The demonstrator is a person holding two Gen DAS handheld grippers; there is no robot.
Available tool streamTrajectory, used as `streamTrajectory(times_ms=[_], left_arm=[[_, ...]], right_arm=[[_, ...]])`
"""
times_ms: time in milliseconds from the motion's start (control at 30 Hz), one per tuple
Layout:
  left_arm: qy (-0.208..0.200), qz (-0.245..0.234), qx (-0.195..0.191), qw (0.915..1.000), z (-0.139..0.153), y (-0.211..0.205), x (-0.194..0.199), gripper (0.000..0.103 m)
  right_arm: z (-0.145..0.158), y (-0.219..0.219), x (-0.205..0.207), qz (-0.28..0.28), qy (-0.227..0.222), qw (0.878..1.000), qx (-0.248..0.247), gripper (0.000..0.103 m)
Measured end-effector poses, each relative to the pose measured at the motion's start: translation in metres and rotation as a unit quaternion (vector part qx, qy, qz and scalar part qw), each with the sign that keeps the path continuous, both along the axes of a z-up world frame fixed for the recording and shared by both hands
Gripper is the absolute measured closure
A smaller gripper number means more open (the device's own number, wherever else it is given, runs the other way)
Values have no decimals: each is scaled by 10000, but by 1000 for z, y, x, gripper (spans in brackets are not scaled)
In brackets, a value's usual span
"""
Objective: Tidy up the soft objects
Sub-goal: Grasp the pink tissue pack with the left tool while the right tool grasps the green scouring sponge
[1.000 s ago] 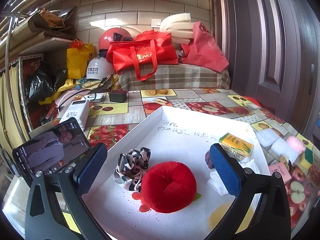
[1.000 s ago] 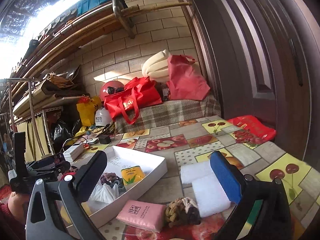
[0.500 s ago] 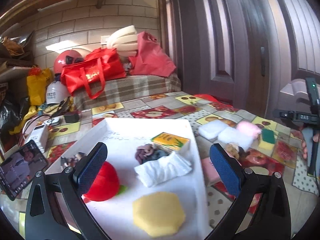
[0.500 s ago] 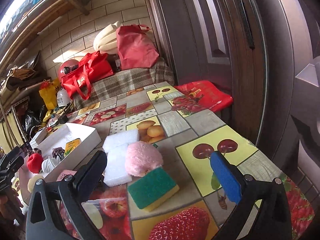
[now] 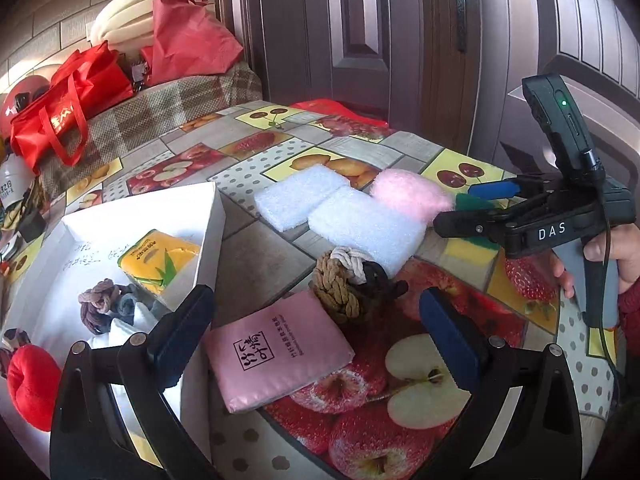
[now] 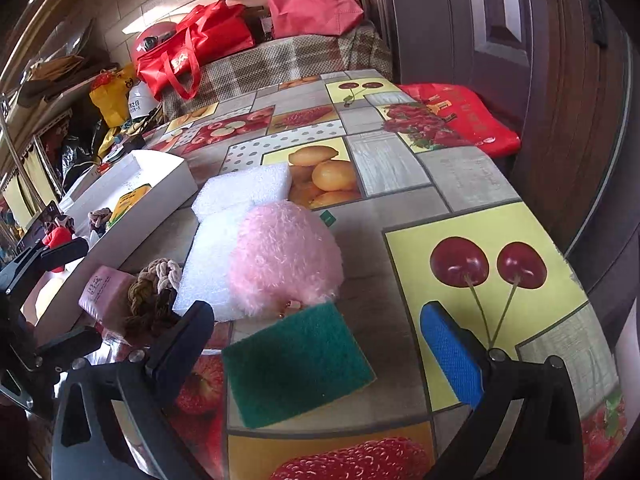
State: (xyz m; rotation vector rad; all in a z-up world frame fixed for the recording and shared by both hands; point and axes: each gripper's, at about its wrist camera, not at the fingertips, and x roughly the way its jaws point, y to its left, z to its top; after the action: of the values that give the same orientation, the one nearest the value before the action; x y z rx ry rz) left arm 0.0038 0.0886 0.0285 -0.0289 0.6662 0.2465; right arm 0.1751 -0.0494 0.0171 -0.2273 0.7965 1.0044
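My left gripper (image 5: 316, 332) is open over a pink tissue pack (image 5: 278, 350); a knotted rope ball (image 5: 346, 280) lies just beyond it. The white box (image 5: 208, 216) at left holds a yellow tissue pack (image 5: 158, 260), hair ties (image 5: 100, 306), and a red plush (image 5: 30, 384). My right gripper (image 6: 320, 344) is open with its jaws either side of a green and yellow sponge (image 6: 298, 362). A pink fluffy pad (image 6: 284, 258) and two white foam pads (image 6: 218, 256) lie beyond the sponge. The right gripper also shows in the left wrist view (image 5: 484, 204).
The table wears a fruit-print cloth (image 6: 472, 184). Red bags (image 6: 204, 46) sit on a plaid-covered bench at the back. A brown door (image 5: 380, 28) stands to the right. A red bag (image 6: 468, 120) lies at the table's far right edge.
Both grippers have swung right and dropped lower. The left went from over the box to over the pink tissue pack. The right closed in on the green sponge.
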Motion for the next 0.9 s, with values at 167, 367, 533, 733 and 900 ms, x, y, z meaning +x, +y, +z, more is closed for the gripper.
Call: streamTrajectory(times_ms=[167,367,533,733,900], left_arm=[[399,-262,-356,9982,-12,-13,17,1],[122,-816,-831,9931,0,-53,-8,1],[71,-517,-158,9985,18,-46,-18,1],[964,-489,-166,9940,-14,-48,1,1],[1133,-477,-235,9921,-30,-51,5,9]], right_arm=[[-1,-10,8,-111,326,9992,199,0],[1,-7,5,32,334,9992,229,0],[4,-11,7,135,437,9979,464,0],[8,0,-14,516,33,9985,153,0],[2,4,-18,529,-88,9981,-320,0]])
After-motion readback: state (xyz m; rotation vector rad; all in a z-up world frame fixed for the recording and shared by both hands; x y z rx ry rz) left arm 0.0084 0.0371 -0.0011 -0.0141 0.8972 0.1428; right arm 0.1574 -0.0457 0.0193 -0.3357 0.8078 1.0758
